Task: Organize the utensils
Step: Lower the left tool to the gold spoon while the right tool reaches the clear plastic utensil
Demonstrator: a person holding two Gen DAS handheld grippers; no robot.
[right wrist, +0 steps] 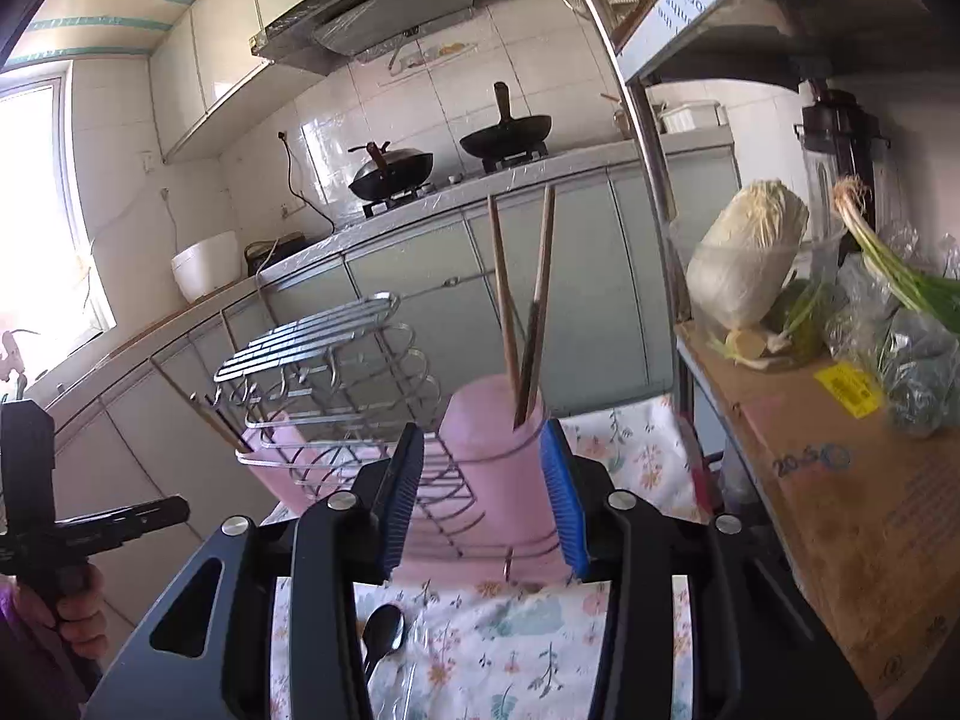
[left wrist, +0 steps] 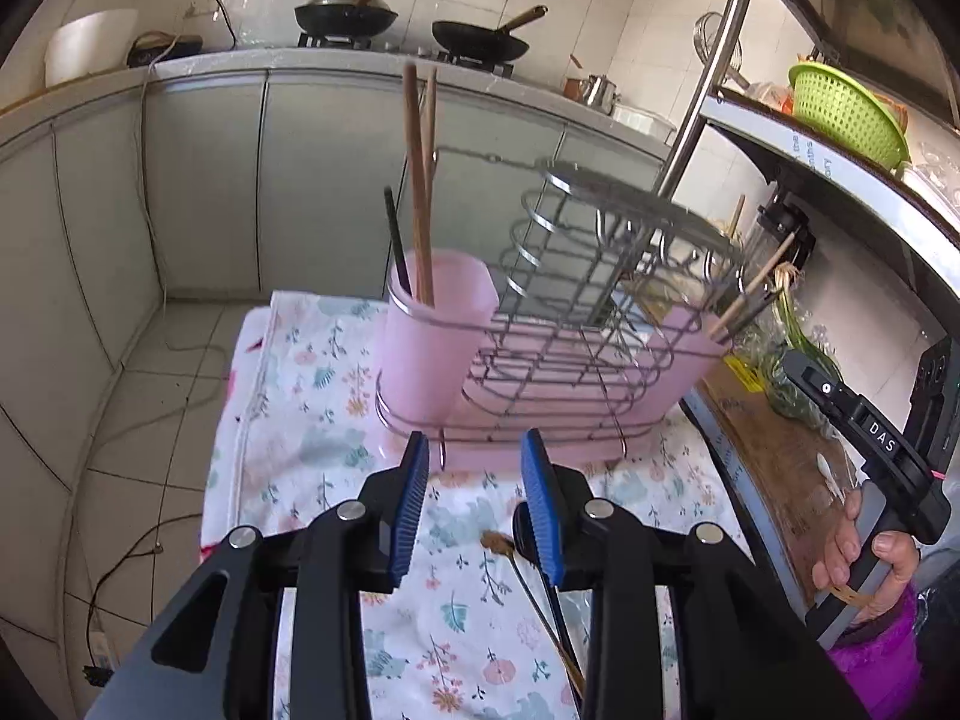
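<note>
A wire rack (left wrist: 564, 300) stands on the cloth-covered table (left wrist: 312, 420), chopsticks (left wrist: 418, 180) upright in its end cup (left wrist: 432, 330); a spoon (right wrist: 383, 630) lies nearer the table's front edge.

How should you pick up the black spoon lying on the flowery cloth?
Probably by the thin handle of the black spoon, coming straight down from above. It lies flat on the flowery cloth, so pads should close across the narrow handle; the rounded bowl would slip.

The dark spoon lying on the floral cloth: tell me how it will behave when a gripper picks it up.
The spoon looks glossy and rigid, so it probably stays stiff but may slip between pads. Lying flat on the soft cloth, it leaves little edge to pinch. Its long thin handle would likely let it pivot if gripped at the bowl.
</note>
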